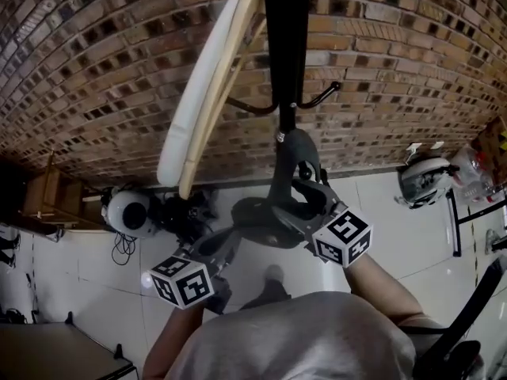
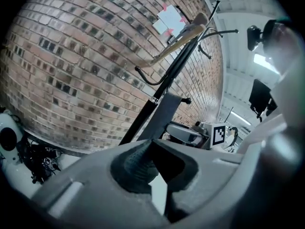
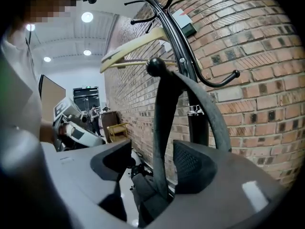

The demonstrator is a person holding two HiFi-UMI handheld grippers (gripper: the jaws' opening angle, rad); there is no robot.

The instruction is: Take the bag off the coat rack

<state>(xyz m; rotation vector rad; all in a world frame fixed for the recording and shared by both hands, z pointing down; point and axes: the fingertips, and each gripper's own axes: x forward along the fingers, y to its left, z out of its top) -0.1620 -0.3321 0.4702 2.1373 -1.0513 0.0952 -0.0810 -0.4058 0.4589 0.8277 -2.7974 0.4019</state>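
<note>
- Since it fills most of the head view, the brick wall goes first, running down to a pale tiled floor.
- Next the black coat rack in front of it, pole upright with curved hooks sticking out.
- There's 1 pale wooden hanger hooked on the rack's left side, tilted.
- The dark grey bag isn't off yet. It dangles low in front of the pole, and its strap is looped over 1 ball-tipped hook.
- The right gripper has its jaws wide apart. The strap runs between the 2 pads, but neither is pressing it.
- The left gripper is at the bag's left side, jaws pinched nearly together, and it looks clamped on the strap.
</note>
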